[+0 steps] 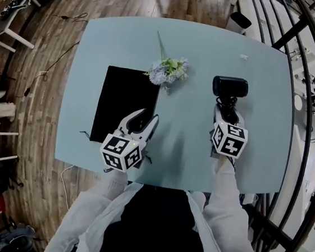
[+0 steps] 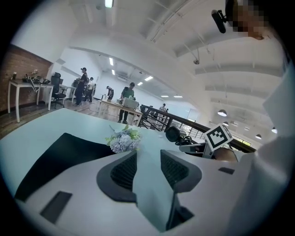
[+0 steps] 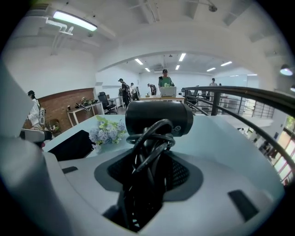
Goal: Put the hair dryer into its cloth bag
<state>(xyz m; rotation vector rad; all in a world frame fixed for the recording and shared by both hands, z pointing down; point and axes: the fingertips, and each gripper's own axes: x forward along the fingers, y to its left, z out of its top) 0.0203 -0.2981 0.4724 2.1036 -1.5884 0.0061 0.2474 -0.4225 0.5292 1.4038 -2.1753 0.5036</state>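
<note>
The hair dryer was held at the right of the bench by the right gripper. Its jaws were seen half-closed on the handle and the cord wound round it, with the barrel lying crosswise just beyond the fingertips. In the right gripper view the black barrel filled the far end of the gap, and loops of cord ran back between the jaws of that gripper.

The cloth bag was laid flat at the left of the bench, well apart from the dryer, its long axis running near to far. A bunch of artificial flowers lay between the two, towards the far side. The bag therefore lay to the left of the loaded gripper.

The left gripper was the nearer to the bag and was placed by its near right corner. Its jaws were seen apart with nothing between them, only bare bench showing through the gap. Which end of the bag was the mouth could not be told.
</note>
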